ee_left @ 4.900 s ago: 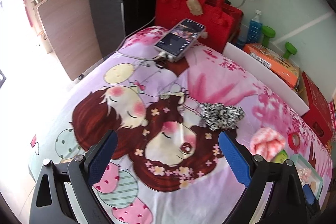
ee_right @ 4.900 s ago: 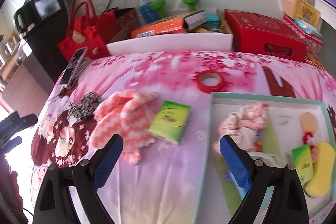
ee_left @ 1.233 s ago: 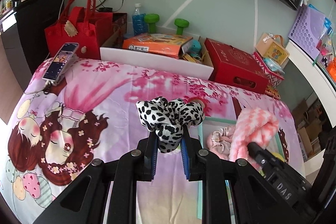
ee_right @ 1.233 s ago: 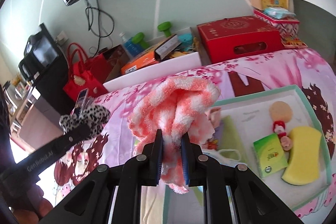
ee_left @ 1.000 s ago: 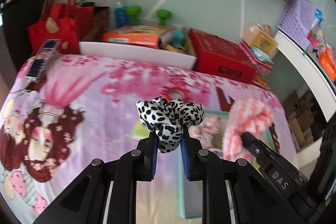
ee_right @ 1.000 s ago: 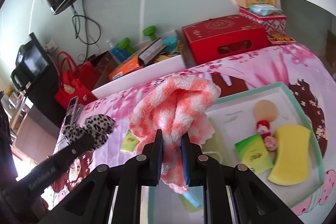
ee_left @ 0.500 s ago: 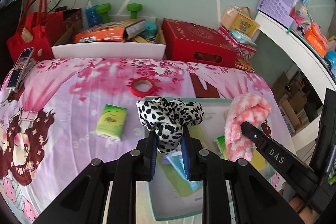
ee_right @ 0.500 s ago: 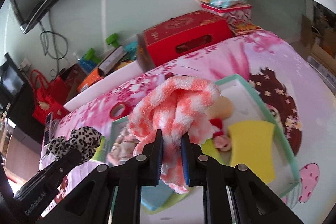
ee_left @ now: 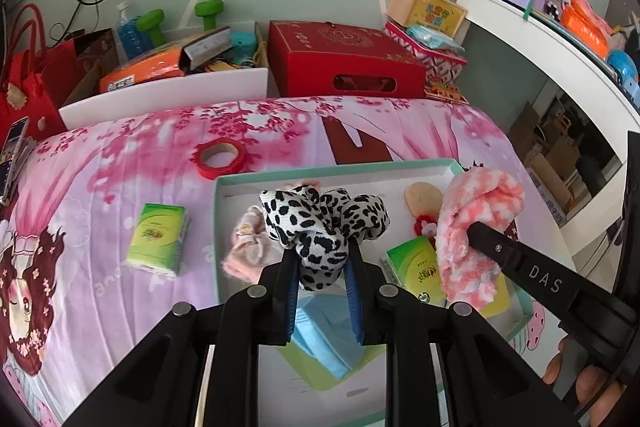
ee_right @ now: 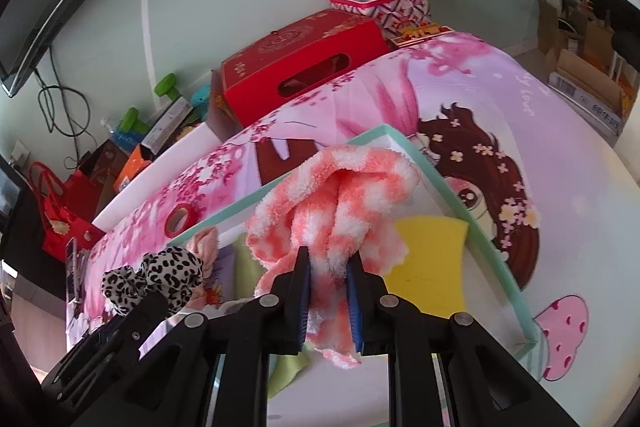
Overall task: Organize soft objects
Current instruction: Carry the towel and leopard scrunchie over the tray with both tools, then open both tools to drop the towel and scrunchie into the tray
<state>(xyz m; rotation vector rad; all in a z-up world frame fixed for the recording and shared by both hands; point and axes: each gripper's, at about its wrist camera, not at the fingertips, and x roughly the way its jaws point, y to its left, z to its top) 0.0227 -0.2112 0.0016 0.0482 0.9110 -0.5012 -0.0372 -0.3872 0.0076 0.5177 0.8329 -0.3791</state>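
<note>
My left gripper is shut on a black-and-white spotted scrunchie, held above the teal-rimmed white box. My right gripper is shut on a pink-and-white fluffy cloth, also hanging over the box. In the left wrist view the right gripper with the cloth reaches in from the right. In the right wrist view the scrunchie shows at lower left. The box holds a pink cloth, a green tissue pack, a blue cloth and a yellow sponge.
A second green tissue pack and a red tape roll lie on the cartoon bedspread left of the box. Behind the bed stand a red gift box, a white bin of clutter and a red bag. A phone lies at far left.
Both grippers have swung right across the bed with their loads and now hang over the box; earlier both stood open over the bedspread with the scrunchie and cloth lying on it.
</note>
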